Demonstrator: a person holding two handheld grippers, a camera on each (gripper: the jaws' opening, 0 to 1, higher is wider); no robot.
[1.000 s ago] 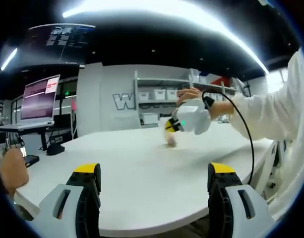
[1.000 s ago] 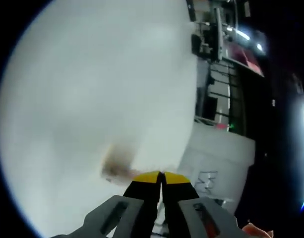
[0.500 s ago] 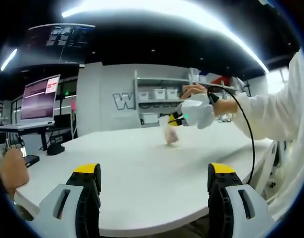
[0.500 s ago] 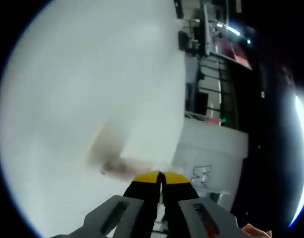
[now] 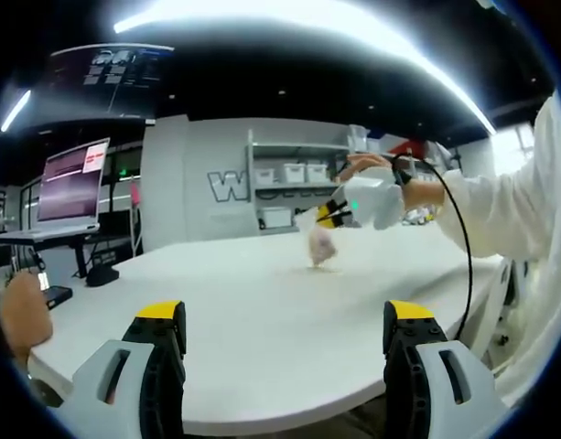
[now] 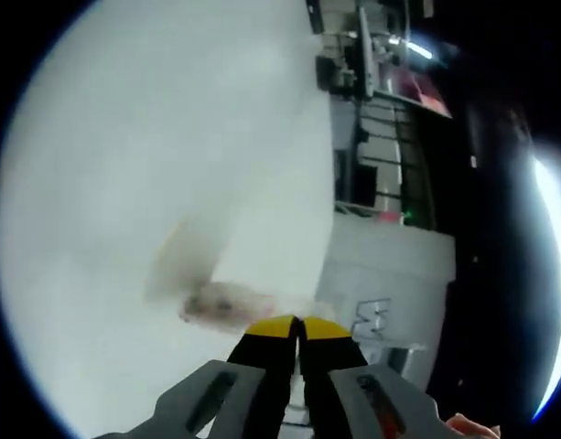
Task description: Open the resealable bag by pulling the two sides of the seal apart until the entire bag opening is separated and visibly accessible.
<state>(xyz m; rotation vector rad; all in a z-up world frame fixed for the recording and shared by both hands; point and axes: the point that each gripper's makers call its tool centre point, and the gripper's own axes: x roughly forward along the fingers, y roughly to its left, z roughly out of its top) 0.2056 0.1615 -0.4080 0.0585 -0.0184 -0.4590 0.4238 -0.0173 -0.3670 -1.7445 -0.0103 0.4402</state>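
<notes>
My right tongs were pinched tight on the top edge of the resealable bag, holding it hanging above the white table so the seal was clear for a second grip. My left tongs waited wide apart and empty, low near the table's edge, well short of the bag.

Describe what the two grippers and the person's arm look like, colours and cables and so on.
The left gripper has light grey jaw arms with black inner faces and yellow tips. The right gripper matches it: grey arms, black jaws, yellow tips. Seen from the left gripper view, its body is a rounded white housing with a small green light and a black cable trailing off. The person wears a white long sleeve.
</notes>
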